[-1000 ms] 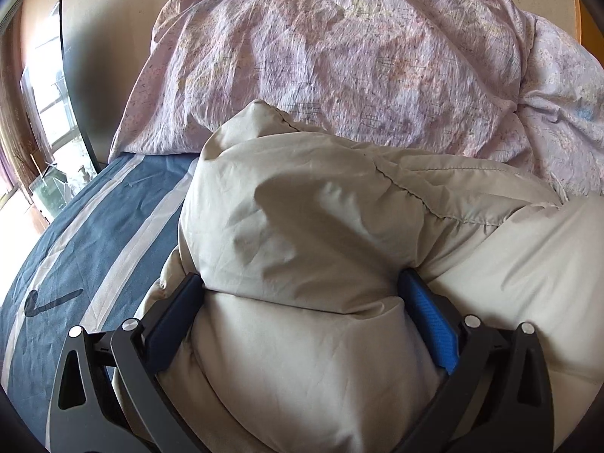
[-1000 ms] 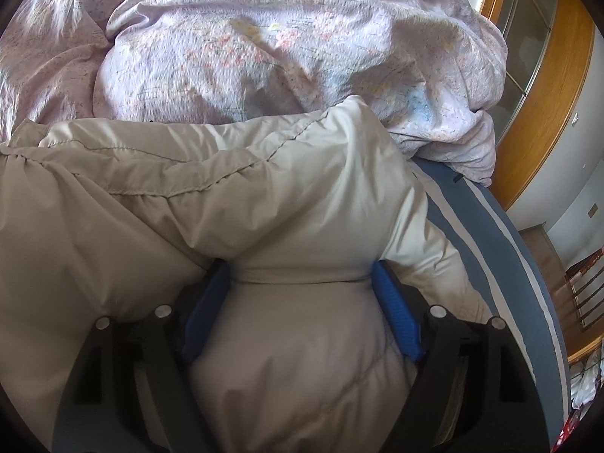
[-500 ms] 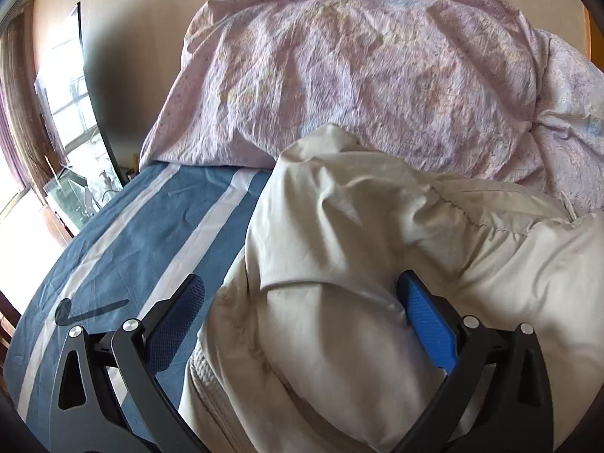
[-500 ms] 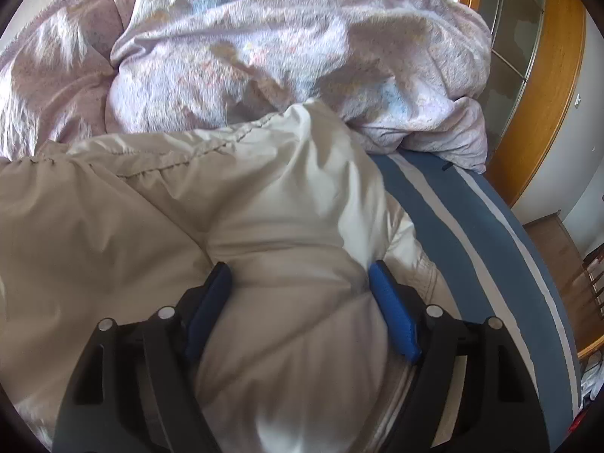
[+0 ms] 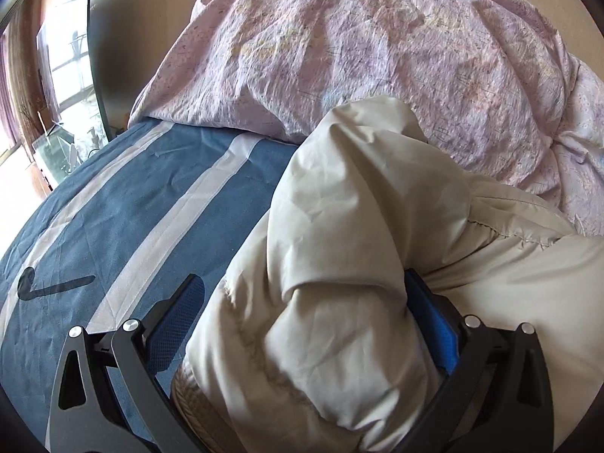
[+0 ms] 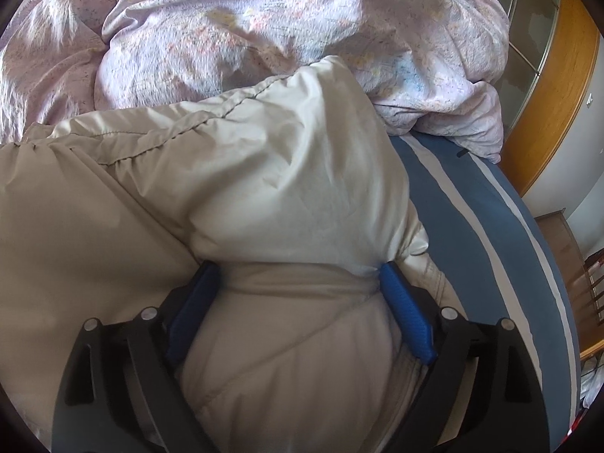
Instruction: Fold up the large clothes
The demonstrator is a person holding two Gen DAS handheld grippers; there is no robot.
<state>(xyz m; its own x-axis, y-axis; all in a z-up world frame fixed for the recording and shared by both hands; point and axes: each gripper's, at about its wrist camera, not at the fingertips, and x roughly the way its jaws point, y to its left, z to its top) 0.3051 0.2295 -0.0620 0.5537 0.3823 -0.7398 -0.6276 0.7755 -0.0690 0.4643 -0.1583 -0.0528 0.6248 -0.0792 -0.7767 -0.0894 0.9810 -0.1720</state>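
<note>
On one striped bed (image 5: 124,207): one beige jacket (image 5: 339,264), one crumpled duvet (image 5: 377,56).

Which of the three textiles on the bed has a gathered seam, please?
The beige padded jacket, with a puckered seam across it; the lilac floral duvet behind and the blue striped sheet beneath show none.

A home bedroom: bed (image 5: 124,207) under a blue, white-striped sheet, crumpled lilac floral duvet (image 5: 377,60) heaped at its head, sunlit window (image 5: 64,56) alongside, wooden wardrobe (image 6: 543,87) opposite.
</note>
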